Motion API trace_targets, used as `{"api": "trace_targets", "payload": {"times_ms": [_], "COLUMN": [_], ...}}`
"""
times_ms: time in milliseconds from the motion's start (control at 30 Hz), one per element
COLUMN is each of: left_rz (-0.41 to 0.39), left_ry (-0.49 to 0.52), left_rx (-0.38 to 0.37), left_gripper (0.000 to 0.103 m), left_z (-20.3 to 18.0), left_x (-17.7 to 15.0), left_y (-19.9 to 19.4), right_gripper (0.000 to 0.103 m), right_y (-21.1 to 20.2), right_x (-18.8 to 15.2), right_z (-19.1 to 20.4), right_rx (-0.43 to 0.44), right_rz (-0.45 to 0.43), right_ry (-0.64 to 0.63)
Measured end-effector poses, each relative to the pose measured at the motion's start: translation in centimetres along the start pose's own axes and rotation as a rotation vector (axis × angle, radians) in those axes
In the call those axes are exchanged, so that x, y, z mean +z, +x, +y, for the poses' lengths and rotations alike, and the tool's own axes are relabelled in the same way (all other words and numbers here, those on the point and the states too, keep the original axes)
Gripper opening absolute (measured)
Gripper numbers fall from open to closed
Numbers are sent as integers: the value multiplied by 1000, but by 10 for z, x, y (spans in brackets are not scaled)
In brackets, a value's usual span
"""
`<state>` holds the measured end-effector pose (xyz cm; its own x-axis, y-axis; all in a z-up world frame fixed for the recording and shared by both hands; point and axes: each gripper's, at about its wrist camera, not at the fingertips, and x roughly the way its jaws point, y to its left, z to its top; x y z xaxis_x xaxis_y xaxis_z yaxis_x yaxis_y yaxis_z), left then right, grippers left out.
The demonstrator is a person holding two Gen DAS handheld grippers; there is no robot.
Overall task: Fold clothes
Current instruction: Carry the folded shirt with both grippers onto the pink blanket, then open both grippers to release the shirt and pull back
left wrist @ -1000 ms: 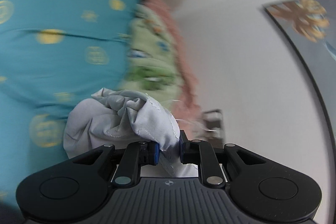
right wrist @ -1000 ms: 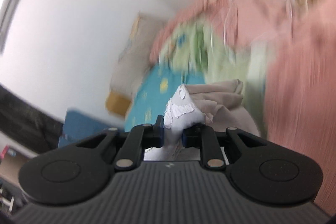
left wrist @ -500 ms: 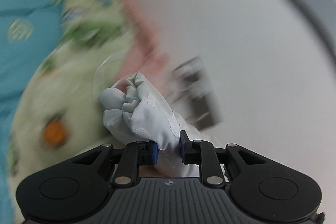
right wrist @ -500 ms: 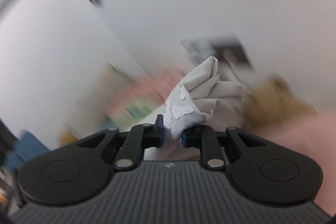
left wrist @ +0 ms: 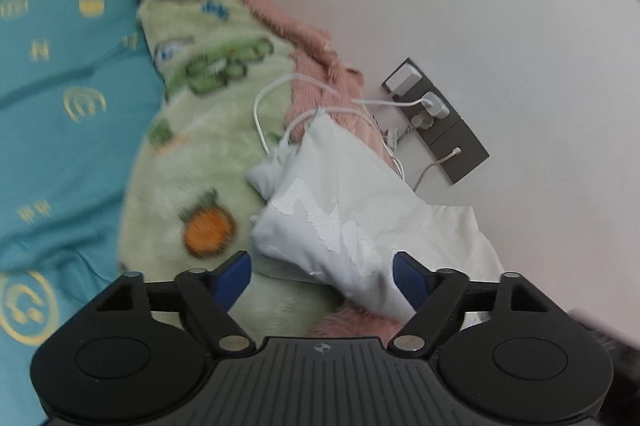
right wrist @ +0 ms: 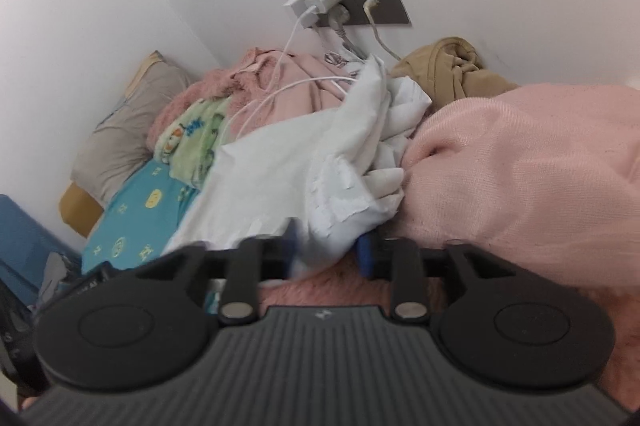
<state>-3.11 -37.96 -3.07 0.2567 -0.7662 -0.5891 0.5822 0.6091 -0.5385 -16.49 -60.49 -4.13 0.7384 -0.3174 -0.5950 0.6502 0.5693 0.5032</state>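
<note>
Both the left gripper (left wrist: 322, 268) and right gripper (right wrist: 326, 244) have just been opening, releasing the white garment (left wrist: 352, 210); its far corner could snag the charger cable (left wrist: 260, 114).

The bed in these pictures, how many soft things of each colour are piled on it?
White: 1, the white garment
Pink: 2, the pink fuzzy blanket and the pink knit cloth
Green: 1, the green cartoon blanket
Teal: 1, the teal sheet
Tan: 1, the tan garment
Beige: 1, the beige pillow
Total: 7
</note>
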Motion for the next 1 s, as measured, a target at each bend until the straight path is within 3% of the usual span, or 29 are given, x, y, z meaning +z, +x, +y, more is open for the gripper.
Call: {"api": "trace_targets", "payload": {"times_ms": [67,100,267,567,700,1000], "left_rz": [-21,-30,-143,-335,-391,-482], "left_ry": [23,31,146,372,446,464], "left_rx": [26,35,73,117,133,158], "left_gripper": [87,89,101,103,103,103], "left_z": [-4,-6,-28,-68,-76,-63], "left_x": [0,1,3,-22,-45,-100], "left_y": [-20,-30,-100,-221,-256,-289], "right_gripper": [94,96,96,96,96,96], "right_y": [-21,-31,-83,-166,-191,-219], "right_x": [-2,-3,-3,-30,-48,-98], "right_z": [4,7,34,85,96,103], "right_rx": [14,22,58,111,117,103], "right_rz": [-43,-64,-121,-211,-256,-364], "right_ry": [-15,-23,-103,-258,-309,-399]}}
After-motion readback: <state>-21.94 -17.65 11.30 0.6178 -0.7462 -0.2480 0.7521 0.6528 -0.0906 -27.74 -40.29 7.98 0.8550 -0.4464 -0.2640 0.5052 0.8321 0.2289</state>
